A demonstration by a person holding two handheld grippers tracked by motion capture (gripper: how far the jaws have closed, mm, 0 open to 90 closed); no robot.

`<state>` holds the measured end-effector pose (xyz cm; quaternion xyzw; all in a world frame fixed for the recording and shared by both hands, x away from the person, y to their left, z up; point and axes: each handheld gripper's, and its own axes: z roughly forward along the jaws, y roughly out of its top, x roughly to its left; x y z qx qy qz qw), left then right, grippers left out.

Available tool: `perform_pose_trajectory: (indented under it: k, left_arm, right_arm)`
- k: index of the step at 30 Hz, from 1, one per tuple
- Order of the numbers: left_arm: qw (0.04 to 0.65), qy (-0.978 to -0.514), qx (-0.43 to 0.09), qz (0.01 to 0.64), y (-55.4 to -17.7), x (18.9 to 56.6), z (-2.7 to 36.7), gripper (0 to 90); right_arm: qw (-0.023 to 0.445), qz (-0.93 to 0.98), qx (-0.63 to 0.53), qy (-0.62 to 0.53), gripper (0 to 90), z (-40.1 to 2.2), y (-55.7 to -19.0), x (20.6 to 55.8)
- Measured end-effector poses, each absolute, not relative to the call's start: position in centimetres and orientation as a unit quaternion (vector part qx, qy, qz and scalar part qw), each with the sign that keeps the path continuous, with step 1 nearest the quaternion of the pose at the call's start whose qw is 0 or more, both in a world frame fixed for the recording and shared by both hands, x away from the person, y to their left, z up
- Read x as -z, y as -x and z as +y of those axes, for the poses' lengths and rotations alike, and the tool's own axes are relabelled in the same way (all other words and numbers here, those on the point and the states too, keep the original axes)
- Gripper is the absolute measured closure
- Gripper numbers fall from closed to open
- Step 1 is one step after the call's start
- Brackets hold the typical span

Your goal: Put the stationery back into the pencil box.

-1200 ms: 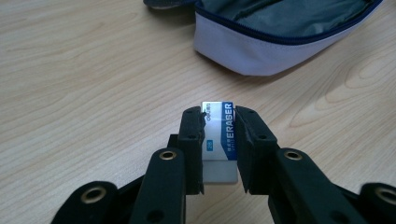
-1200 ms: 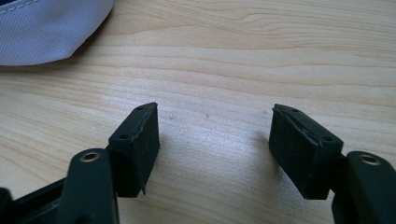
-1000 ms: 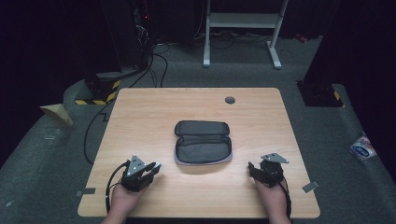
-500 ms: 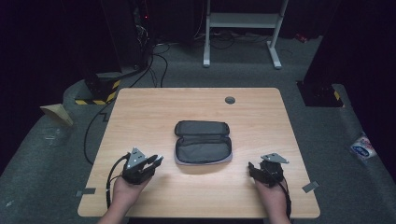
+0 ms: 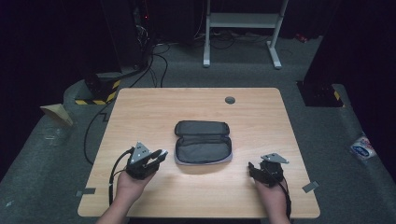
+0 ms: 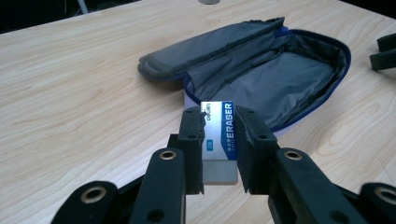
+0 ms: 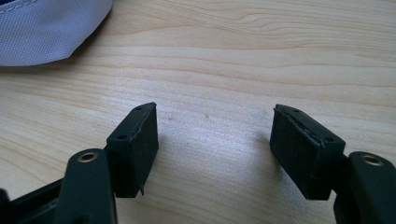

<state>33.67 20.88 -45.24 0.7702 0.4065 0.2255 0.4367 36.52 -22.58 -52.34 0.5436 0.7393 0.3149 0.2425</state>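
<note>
A grey pencil case (image 5: 203, 142) lies unzipped and laid open in the middle of the wooden table (image 5: 140, 112), its lining (image 6: 280, 79) bare. My left gripper (image 5: 161, 154) hovers just left of the case, shut on a white eraser (image 6: 219, 135) with a blue printed sleeve; the eraser stands between the pads and points toward the case. My right gripper (image 5: 251, 169) rests near the front right of the table, open, with bare wood between its jaws (image 7: 212, 135). A pale corner of the case (image 7: 46, 32) shows at the upper left of the right gripper view.
A small round grey grommet (image 5: 229, 100) is set in the table near its far edge. Behind the table are a white stand (image 5: 243, 28), cables (image 5: 154, 56) and dark equipment on the grey floor. The right gripper's jaw tips (image 6: 385, 51) show beyond the case.
My left gripper has lifted off the table with the eraser and shifted right toward the case. The right gripper has stayed where it was.
</note>
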Motion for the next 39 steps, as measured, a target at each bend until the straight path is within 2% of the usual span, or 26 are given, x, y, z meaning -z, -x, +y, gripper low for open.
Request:
perform_pose_trajectory:
  k: [39]
  left_arm:
    - [0.447,-0.780,-0.208,0.386,-37.7,42.5,15.6,73.0]
  right_arm:
    - [0.242,0.742,-0.316,-0.539,32.0,-22.7,-36.5,52.4]
